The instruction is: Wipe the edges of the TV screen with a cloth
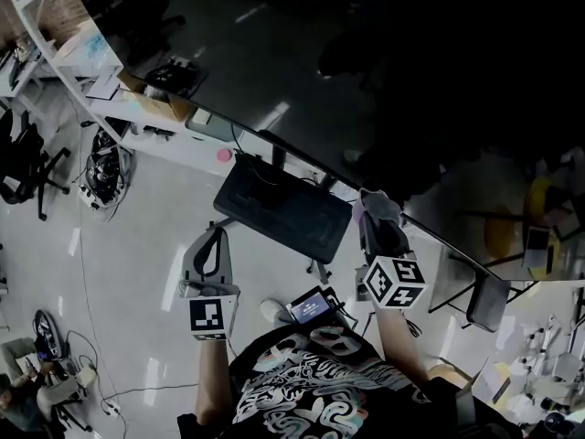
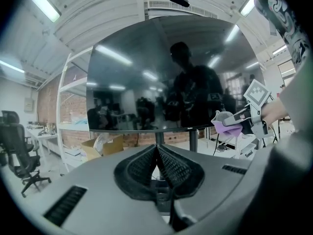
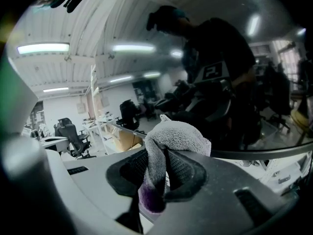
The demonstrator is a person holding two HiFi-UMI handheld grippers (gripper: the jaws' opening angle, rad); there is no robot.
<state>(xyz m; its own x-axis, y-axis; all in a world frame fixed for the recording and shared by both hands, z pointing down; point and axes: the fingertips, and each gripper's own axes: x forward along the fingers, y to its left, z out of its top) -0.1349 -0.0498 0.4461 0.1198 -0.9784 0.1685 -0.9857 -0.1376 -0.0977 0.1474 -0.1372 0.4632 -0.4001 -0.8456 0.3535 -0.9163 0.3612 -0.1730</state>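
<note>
The right gripper (image 3: 164, 156) is clamping a grey-and-purple cloth (image 3: 178, 133) between its jaws, with the wad bulging out past the tips. The left gripper (image 2: 157, 153) is keeping its jaws pressed together on nothing and is hanging farther back from the set. Just beyond the cloth, the bottom edge (image 3: 259, 152) of the TV screen (image 3: 234, 82) is running crosswise to the right gripper's jaws. Whether cloth and bezel are touching cannot be told. In the head view this edge is stretching diagonally from upper left to lower right, and the cloth is meeting it to the right of the stand base (image 1: 283, 207). The right hand is therefore looking like the nearer one, and the wipe is probably calling for a sideways slide along that long axis. Farther off, the dark glass is reflecting ceiling lights.
</note>
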